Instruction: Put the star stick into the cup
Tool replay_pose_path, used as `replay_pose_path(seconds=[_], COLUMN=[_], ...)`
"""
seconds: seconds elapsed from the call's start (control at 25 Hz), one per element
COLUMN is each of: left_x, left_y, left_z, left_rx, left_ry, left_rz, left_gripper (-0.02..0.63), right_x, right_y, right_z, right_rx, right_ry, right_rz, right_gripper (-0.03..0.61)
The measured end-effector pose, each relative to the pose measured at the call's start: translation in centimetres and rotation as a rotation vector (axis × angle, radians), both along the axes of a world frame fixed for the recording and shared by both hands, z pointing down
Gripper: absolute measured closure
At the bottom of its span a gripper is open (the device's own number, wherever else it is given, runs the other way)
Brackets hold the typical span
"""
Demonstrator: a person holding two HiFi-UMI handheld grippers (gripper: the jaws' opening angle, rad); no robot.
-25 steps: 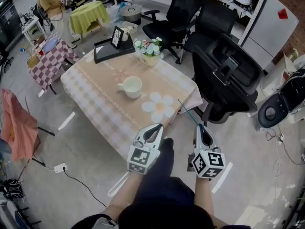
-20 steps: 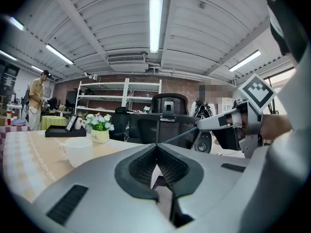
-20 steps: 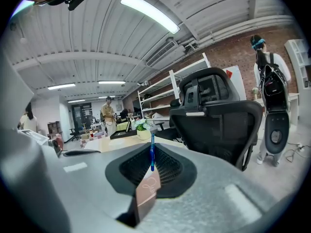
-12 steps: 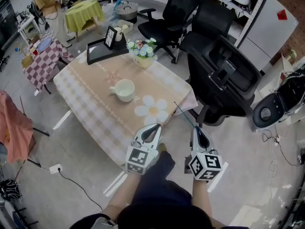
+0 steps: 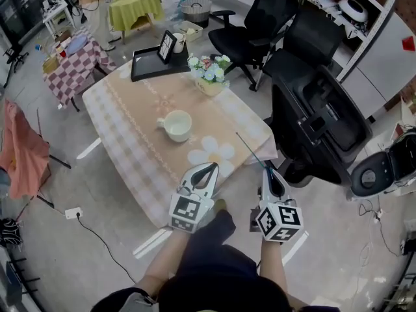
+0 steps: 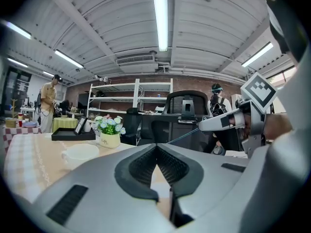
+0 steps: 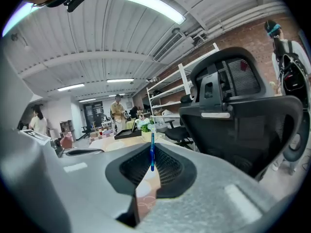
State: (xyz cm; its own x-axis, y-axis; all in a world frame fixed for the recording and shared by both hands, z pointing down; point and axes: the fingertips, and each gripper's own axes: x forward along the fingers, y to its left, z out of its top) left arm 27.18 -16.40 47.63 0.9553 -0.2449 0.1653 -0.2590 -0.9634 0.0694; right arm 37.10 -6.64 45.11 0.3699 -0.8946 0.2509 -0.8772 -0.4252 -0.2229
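Observation:
A white cup (image 5: pixel 177 125) stands near the middle of the checked tablecloth (image 5: pixel 130 148); it also shows in the left gripper view (image 6: pixel 80 152). My right gripper (image 5: pixel 267 169) hangs off the table's near right corner, shut on a thin blue-green stick (image 5: pixel 250 149) that slants up and away toward the table. In the right gripper view the stick (image 7: pixel 152 152) stands upright between the closed pads (image 7: pixel 163 166). No star end can be made out. My left gripper (image 5: pixel 211 168) is beside it over the table's near edge, shut and empty (image 6: pixel 156 147).
A flower pot (image 5: pixel 211 77) and a black tray (image 5: pixel 149 67) with a picture frame sit at the table's far end. Black office chairs (image 5: pixel 318 119) crowd the right side. A checked side table (image 5: pixel 68 64), a pink cloth (image 5: pixel 23 158) and a floor socket (image 5: pixel 71 212) lie left.
The head view has swung slightly, so the table shifts a little in the picture. Both grippers keep their places near the table's edge, the stick still in the right one.

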Motion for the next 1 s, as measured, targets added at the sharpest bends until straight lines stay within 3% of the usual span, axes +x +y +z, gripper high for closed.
replay_pose_path(seconds=[0.64,1.0], left_x=[1.6,-0.4], left_y=[-7.3,-10.7], left_z=[-0.6,-1.3], left_rx=[-0.005,0.001], left_ry=[0.006,0.015], left_rz=[-0.255,-0.397], left_gripper=[0.603,0.603], right_x=[3.9,3.4], right_y=[-8.9,-12.5], right_z=[-1.4,-1.9], right_rx=[0.001,0.005], right_ry=[-0.001,0.002], right_rz=[-0.235,-0.345], right_gripper=[0.558,0.558])
